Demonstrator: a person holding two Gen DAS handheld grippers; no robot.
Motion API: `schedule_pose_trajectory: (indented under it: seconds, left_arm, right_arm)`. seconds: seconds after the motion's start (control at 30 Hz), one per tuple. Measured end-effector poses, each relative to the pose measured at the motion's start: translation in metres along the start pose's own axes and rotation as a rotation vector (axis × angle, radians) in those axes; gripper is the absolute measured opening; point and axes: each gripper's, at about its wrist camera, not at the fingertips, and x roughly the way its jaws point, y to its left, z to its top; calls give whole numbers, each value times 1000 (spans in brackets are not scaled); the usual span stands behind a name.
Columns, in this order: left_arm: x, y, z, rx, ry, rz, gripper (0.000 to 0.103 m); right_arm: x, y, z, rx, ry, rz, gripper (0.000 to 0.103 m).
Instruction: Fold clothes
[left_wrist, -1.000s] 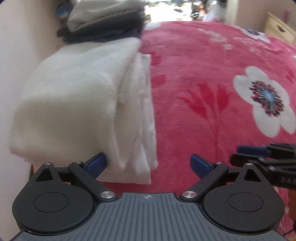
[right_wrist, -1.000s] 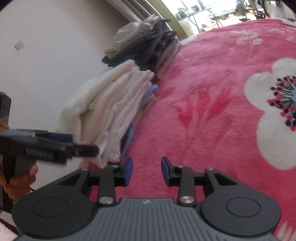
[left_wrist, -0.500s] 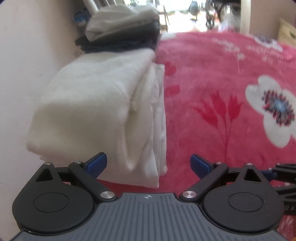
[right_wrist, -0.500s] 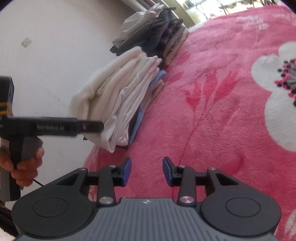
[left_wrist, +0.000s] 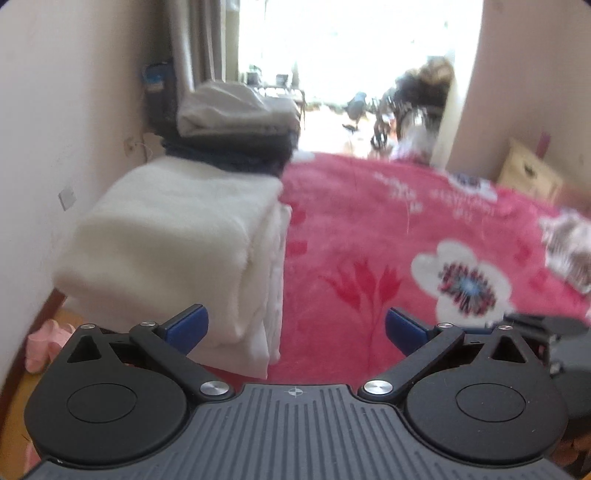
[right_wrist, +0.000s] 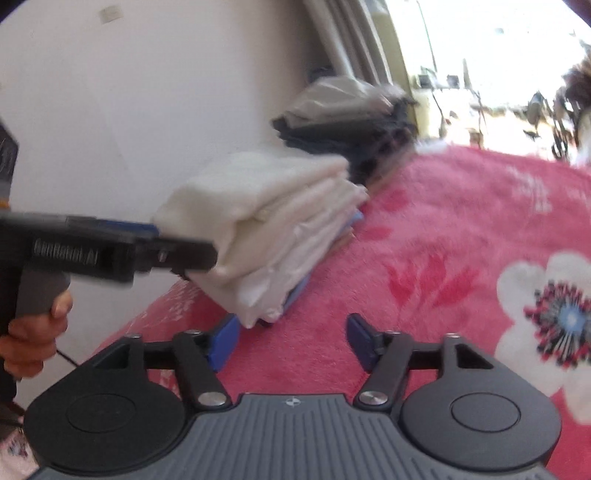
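A stack of folded white clothes (left_wrist: 177, 236) (right_wrist: 273, 221) lies on the left side of the red flowered blanket (left_wrist: 388, 236) (right_wrist: 424, 258), against the wall. Behind it sits a pile of folded grey and dark clothes (left_wrist: 236, 125) (right_wrist: 351, 118). My left gripper (left_wrist: 295, 326) hovers just in front of the white stack, jaws wide and still opening, with nothing between them; its side shows in the right wrist view (right_wrist: 147, 247), held by a hand (right_wrist: 33, 339). My right gripper (right_wrist: 288, 338) is opening over bare blanket, holding nothing.
A cream wall (left_wrist: 55, 129) (right_wrist: 129, 92) runs along the left of the bed. A patterned garment (left_wrist: 569, 247) lies at the blanket's right edge, a wooden cabinet (left_wrist: 532, 173) beyond it. Pink slippers (left_wrist: 40, 343) sit on the floor at lower left. A bright doorway lies ahead.
Both grippers have pulled up and back from the white stack, so more of the room shows. The right gripper's jaws have spread from nearly together to wide. The white stack stays put.
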Motion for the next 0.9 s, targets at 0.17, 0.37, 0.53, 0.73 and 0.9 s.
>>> schedule_pose_trajectory:
  seconds: [0.17, 0.37, 0.53, 0.73, 0.9]
  left_arm:
    - [-17, 12, -3, 6, -47, -1, 103]
    - [-26, 26, -10, -53, -35, 23, 103]
    - [-36, 25, -15, -10, -68, 100, 103]
    - [-38, 26, -25, -1, -42, 214, 103]
    - [-33, 34, -26, -32, 0, 277, 103]
  right_arm:
    - [-10, 27, 12, -37, 24, -9, 78]
    - [-5, 53, 23, 27, 43, -64, 81]
    - [-4, 74, 23, 38, 24, -115, 93]
    - [-7, 98, 19, 9, 25, -201, 100]
    - [-7, 102, 17, 21, 23, -265, 101]
